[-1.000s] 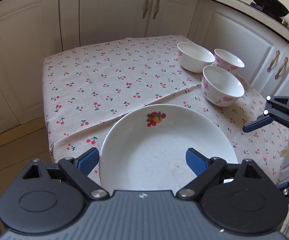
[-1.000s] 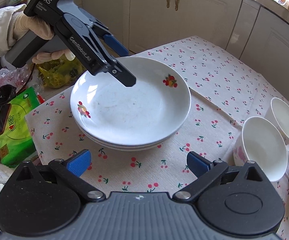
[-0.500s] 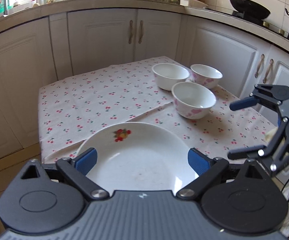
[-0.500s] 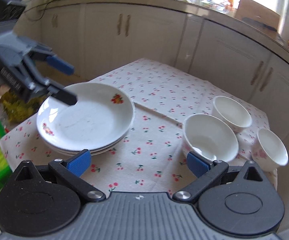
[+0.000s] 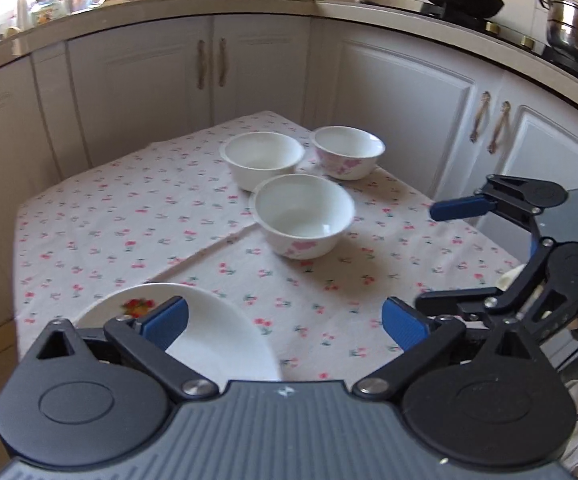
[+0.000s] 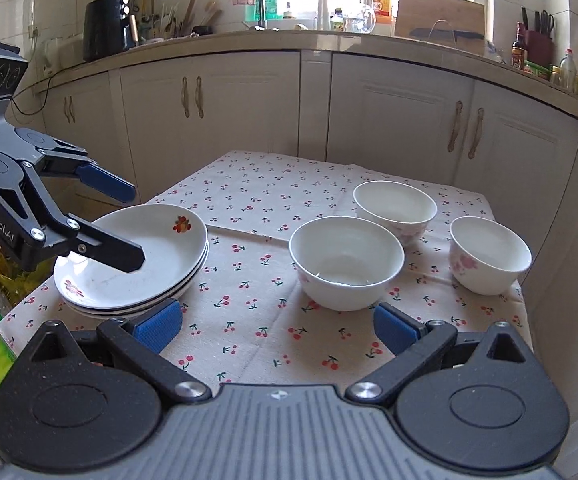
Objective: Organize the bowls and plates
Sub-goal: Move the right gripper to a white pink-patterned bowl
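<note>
Spreading wider, the left gripper's jaws hold nothing; the stack of plates lies on the table just below its left jaw. The right gripper's jaws stand spread and empty, with three bowls ahead, the nearest just beyond its jaws.

Cloth bare at far half and along near edge: open passage there. Plate stack blocks left corner. Three bowls cluster at right, narrow gaps between. Cabinets close behind table hem far side.
</note>
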Demonstrator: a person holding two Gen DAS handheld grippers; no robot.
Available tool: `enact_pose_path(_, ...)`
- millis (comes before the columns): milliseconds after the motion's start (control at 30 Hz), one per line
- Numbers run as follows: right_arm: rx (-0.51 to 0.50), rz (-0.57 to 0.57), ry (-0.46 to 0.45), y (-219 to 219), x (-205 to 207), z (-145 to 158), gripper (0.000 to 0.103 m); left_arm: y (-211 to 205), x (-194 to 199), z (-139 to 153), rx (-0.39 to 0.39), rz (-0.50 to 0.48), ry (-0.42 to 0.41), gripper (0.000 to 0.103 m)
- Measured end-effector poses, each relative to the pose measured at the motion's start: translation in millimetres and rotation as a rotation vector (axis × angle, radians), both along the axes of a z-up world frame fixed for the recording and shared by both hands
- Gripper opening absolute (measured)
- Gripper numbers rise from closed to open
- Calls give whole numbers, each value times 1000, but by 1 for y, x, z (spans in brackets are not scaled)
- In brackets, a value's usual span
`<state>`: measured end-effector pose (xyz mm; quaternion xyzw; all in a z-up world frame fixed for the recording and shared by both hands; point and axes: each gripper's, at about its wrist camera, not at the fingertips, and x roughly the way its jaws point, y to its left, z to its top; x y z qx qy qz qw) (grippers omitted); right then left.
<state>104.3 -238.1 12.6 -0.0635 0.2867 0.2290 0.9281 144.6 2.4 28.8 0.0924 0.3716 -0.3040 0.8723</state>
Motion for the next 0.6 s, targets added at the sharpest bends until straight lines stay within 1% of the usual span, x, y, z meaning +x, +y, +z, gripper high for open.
enact_pose_path(33, 9, -2, -7, -4, -2, 1, 103, -6, -1, -1, -9, -21, 15, 102)
enact_pose_path(100, 20, -10, -19, -11, -2, 2, 103, -17, -7, -4, -8, -54, 19, 102)
enact_pose_path(167, 21, -15, -24, -18, -1, 2, 103, -30, -12, -8, 23, -98, 4, 102)
enact_pose_path(233, 8, -22, -27, -25, 1, 2, 103, -42, -16, -11, 69, -117, -19, 102)
enact_pose_path(300, -2, -20, -23, -30, 4, 1, 103, -54, -16, -16, 126, -111, -48, 102)
enact_pose_path(367, -16, -22, -22, -37, 8, 1, 103, -61, -15, -22, 139, -65, -95, 102)
enact_pose_path(500, -67, -27, -25, -43, 18, 2, 103, -75, -8, -33, 83, -11, -139, 102)
enact_pose_path(600, -86, -30, -29, -47, 27, 5, 103, -86, -5, -40, 49, 24, -180, 102)
